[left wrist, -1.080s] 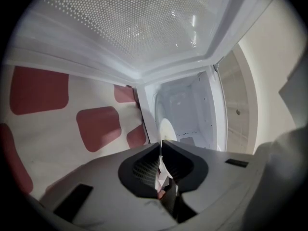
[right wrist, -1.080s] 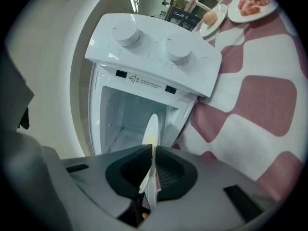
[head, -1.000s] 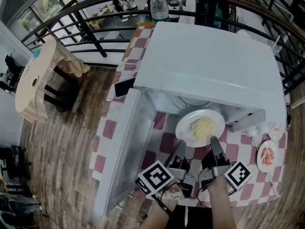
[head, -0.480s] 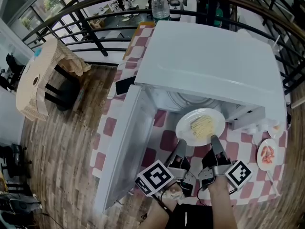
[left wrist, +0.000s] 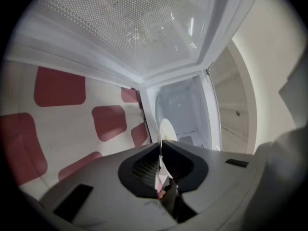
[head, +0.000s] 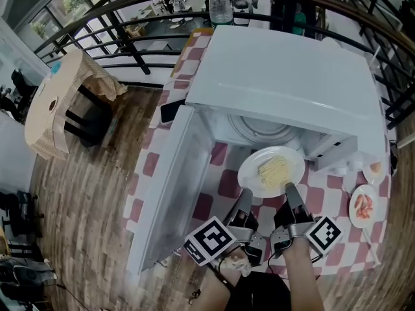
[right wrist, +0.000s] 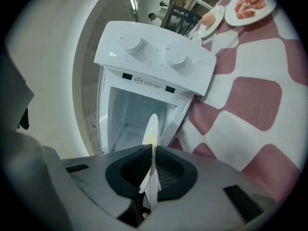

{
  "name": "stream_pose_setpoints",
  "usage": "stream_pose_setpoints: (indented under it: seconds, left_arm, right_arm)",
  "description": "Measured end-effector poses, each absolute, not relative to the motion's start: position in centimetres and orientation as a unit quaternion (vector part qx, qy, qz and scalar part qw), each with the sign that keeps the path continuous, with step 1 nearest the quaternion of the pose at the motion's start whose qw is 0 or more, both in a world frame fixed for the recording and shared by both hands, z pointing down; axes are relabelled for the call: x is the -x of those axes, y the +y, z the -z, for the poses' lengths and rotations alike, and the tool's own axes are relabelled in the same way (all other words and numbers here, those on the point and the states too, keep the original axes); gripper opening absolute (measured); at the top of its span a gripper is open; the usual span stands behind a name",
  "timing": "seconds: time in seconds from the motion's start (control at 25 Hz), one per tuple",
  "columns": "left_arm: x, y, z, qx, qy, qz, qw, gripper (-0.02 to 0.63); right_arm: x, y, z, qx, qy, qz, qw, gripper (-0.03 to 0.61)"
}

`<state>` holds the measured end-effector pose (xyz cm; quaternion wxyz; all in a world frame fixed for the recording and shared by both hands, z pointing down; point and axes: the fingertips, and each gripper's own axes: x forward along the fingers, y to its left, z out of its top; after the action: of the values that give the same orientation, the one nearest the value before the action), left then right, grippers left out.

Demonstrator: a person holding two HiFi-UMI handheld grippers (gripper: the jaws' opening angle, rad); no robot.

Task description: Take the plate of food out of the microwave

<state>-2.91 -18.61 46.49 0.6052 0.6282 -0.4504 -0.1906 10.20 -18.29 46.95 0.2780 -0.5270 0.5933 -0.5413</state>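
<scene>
Both claws are pinched tight on the near rim of the round white plate (head: pixel 249 173), left gripper (head: pixel 245 193) and right gripper (head: pixel 290 188) side by side. The plate hangs just outside the mouth of the open microwave (head: pixel 285 76), above the red-and-white checked cloth (head: pixel 227 185). That glazed rim looks thin and slick, so I'd draw both hands back evenly and level, or the pale yellow stringy food (head: pixel 275 170) may slide.

Bright, even daylight; shadows soft. Head view sharp w/ heavy fisheye, floor (head: pixel 84 193) planks bend at edges. Gripper views: black round vignette, near foreground soft, glare spots on microwave door (left wrist: pixel 125 28).
</scene>
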Motion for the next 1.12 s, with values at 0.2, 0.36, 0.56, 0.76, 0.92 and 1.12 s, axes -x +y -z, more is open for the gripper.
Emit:
stream_pose_setpoints:
  seconds: [0.2, 0.36, 0.56, 0.76, 0.92, 1.12]
  left_arm:
    - [3.2, -17.4, -46.2, -0.626, -0.457, 0.196, 0.601, 0.043]
    - [3.3, -16.4, -46.0, -0.626, -0.460, 0.199, 0.598, 0.043]
    - [3.3, -14.7, -45.8, -0.623, -0.464, 0.204, 0.597, 0.043]
    - [3.3, -12.9, -45.8, -0.618, -0.467, 0.208, 0.597, 0.043]
    - [3.0, -11.4, -45.9, -0.614, -0.470, 0.212, 0.597, 0.043]
    - [2.5, -9.9, -45.7, -0.614, -0.471, 0.213, 0.596, 0.043]
  right_arm:
    - [-10.0, -17.4, -46.6, 0.520, 0.601, 0.541, 0.277, 0.018]
    - [-9.8, -16.3, -46.5, 0.515, 0.600, 0.546, 0.279, 0.018]
    - [-9.8, -14.9, -46.5, 0.510, 0.601, 0.549, 0.279, 0.018]
    - [-9.8, -13.3, -46.3, 0.507, 0.606, 0.549, 0.272, 0.018]
    - [-10.2, -11.8, -46.4, 0.508, 0.608, 0.549, 0.267, 0.018]
    - [-10.6, -10.3, -46.4, 0.509, 0.606, 0.551, 0.264, 0.018]
